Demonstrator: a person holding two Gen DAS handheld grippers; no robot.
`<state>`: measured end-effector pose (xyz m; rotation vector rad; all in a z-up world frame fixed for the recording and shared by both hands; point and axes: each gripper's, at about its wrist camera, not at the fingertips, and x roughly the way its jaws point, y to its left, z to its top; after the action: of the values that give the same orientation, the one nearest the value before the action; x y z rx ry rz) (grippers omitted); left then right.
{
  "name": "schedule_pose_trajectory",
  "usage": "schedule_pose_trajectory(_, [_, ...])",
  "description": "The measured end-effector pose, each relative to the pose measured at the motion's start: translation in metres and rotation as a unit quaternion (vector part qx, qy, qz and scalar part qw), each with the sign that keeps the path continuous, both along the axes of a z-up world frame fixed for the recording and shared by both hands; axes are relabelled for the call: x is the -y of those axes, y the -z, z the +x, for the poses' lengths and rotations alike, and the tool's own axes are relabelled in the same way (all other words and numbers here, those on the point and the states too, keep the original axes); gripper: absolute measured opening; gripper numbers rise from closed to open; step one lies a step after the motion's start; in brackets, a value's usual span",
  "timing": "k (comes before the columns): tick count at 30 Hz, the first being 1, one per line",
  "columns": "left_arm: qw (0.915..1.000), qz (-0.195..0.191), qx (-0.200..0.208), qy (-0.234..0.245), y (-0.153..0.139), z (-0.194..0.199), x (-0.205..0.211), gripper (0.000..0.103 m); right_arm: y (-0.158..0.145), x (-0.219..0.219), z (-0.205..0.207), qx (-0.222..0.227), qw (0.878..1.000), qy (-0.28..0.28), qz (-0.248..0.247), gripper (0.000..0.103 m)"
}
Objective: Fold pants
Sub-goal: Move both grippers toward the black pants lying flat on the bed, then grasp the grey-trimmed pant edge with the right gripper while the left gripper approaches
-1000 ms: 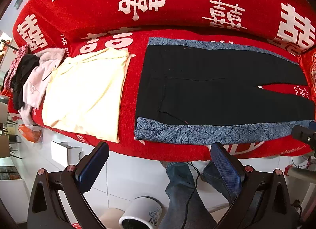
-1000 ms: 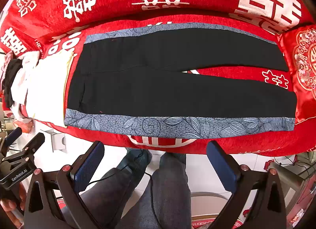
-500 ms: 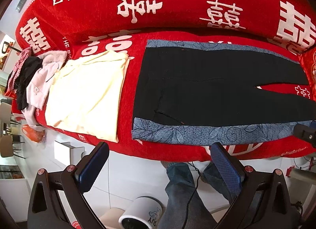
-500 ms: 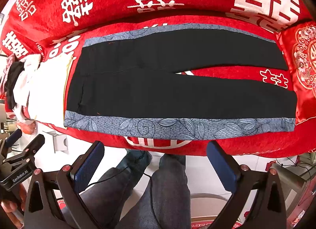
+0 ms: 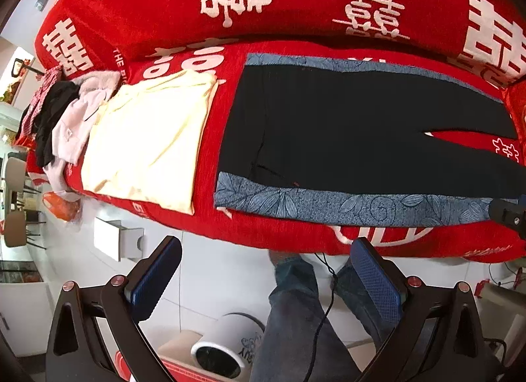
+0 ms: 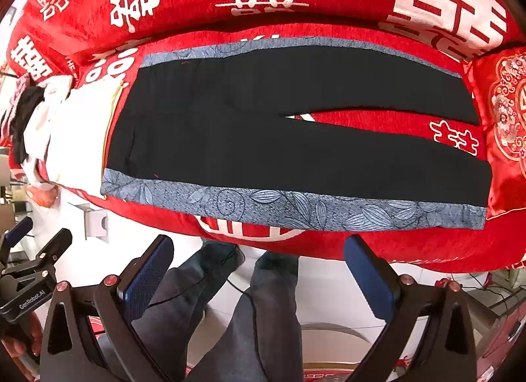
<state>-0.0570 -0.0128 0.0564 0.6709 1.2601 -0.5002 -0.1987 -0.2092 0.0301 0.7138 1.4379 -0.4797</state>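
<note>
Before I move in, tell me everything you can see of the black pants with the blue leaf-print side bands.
The black pants with blue-grey leaf-print side bands lie flat and unfolded on the red sofa cover, waist toward the cream folded garment, legs running right. The fabric looks soft, matte and mostly smooth, with slight creases near the waist. The legs part in a narrow V toward the hems, showing red cover between. One printed band runs along the near edge, another along the far edge. Neither gripper touches them; both jaws are open.

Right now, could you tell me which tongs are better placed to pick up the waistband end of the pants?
Left. The left tongs face the pants' waistband end directly; the right tongs sit further toward the leg cuffs. Both are open and empty.
</note>
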Motion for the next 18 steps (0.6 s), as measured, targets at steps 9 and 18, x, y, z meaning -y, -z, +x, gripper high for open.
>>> schedule_pose_trajectory(9, [0.9998, -0.006, -0.020, 0.007, 0.021, 0.013, -0.001, 0.103, 0.013, -0.007, 0.003, -0.014, 1.000, 0.009, -0.023, 0.103])
schedule_pose_trajectory(18, [0.9984, 0.004, -0.051, 0.022, 0.080, 0.031, -0.001, 0.103, 0.060, -0.016, 0.010, -0.051, 0.998, 0.023, -0.030, 0.103])
